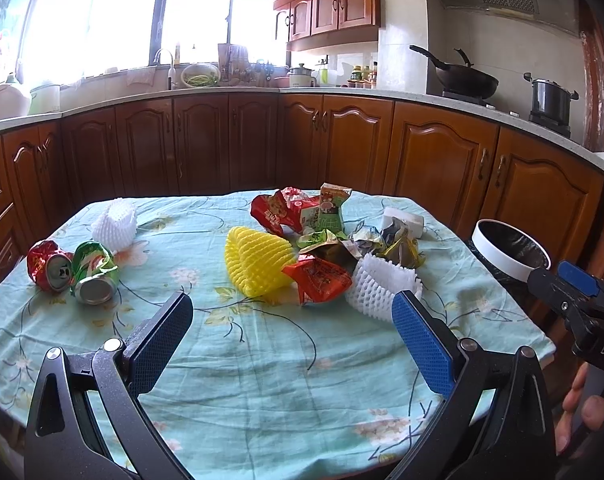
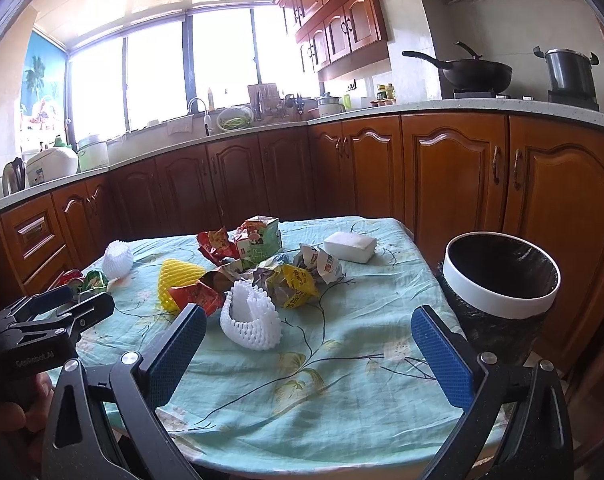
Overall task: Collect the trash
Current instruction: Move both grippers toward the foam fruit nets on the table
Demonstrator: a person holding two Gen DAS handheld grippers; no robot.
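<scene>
Trash lies scattered on a counter [image 1: 262,360] covered by a pale green flowered cloth, in a kitchen with brown cabinets. At the left side, a crushed red can [image 1: 48,266] and a crushed green can [image 1: 94,272] lie touching each other, with a white foam net [image 1: 116,220] just beyond them. Toward the middle sits a yellow foam net [image 1: 258,260], and beside it a heap of wrappers: a red wrapper [image 1: 321,280] at the near edge, a larger red bag [image 1: 278,210] and a green carton [image 1: 329,208] at the far edge, and crumpled foil wrappers [image 1: 385,240] to the right. A second white foam net [image 2: 250,320] lies nearest the tools, touching the red wrapper. A white block [image 2: 349,246] rests apart near the far right corner. A white-rimmed bin [image 2: 501,300] with a black liner stands off the counter's right edge. The left tool [image 1: 292,336] hovers above the near part of the cloth, released, jaws wide, nothing between them. The right tool [image 2: 307,344] hovers likewise, released and empty, with the bin just to its right. A hand [image 1: 581,412] grips the right tool's handle.
</scene>
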